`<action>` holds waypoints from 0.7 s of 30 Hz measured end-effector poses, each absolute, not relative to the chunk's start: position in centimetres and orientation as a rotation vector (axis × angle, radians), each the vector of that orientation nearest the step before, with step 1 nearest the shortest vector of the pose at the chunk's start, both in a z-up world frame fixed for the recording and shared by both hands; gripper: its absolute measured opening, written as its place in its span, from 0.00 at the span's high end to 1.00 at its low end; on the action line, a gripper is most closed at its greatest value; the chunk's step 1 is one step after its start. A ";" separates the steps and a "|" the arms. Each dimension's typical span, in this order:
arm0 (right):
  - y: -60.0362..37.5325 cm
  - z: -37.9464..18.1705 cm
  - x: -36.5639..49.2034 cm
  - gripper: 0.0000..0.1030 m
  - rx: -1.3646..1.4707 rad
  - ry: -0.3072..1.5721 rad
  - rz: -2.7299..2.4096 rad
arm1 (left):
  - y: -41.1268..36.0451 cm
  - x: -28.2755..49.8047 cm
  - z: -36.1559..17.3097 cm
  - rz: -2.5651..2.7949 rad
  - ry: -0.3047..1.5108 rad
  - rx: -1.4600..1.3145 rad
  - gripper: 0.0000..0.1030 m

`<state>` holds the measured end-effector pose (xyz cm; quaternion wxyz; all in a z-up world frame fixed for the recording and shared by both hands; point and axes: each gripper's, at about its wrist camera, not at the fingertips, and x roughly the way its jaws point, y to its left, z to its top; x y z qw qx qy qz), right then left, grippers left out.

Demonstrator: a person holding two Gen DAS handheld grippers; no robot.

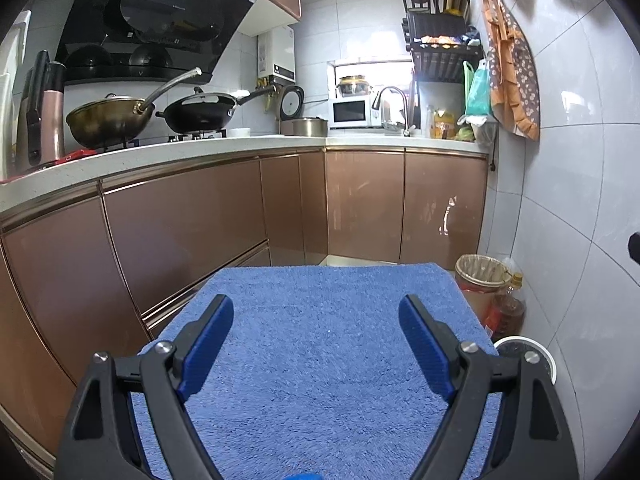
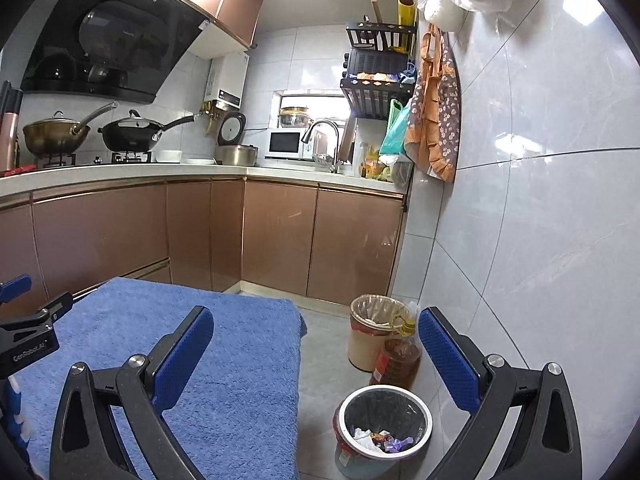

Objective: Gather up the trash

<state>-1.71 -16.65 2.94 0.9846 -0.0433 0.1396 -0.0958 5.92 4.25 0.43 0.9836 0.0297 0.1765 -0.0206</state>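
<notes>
A white-rimmed trash bin (image 2: 386, 420) with a black liner stands on the floor right of the blue towel (image 2: 200, 360); crumpled wrappers (image 2: 380, 440) lie in its bottom. Its rim shows in the left wrist view (image 1: 532, 354). My right gripper (image 2: 316, 336) is open and empty, hovering above the bin and the towel's right edge. My left gripper (image 1: 316, 324) is open and empty over the blue towel (image 1: 320, 360). I see no loose trash on the towel.
A second lined bin (image 2: 370, 332) and an oil bottle (image 2: 398, 360) stand against the tiled wall beyond the trash bin. Brown cabinets (image 2: 280, 236) and a counter with woks, microwave and sink lie ahead. The left gripper's body (image 2: 28, 340) shows at the left edge.
</notes>
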 end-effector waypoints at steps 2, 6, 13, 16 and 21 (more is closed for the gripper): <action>-16.6 3.0 -2.0 0.00 -0.086 0.275 -0.188 | 4.2 5.5 0.8 -0.041 0.345 0.057 0.18; -16.4 3.2 -2.4 0.00 -0.084 0.264 -0.182 | 4.3 4.8 1.5 -0.046 0.324 0.049 0.18; -16.4 3.3 -2.8 0.00 -0.078 0.252 -0.174 | 4.1 3.6 2.4 -0.053 0.293 0.044 0.18; -16.6 3.3 -2.9 0.00 -0.075 0.246 -0.171 | 3.7 3.2 2.6 -0.057 0.284 0.048 0.18; -16.6 3.3 -3.1 0.00 -0.071 0.239 -0.167 | 3.4 2.7 2.8 -0.061 0.270 0.055 0.18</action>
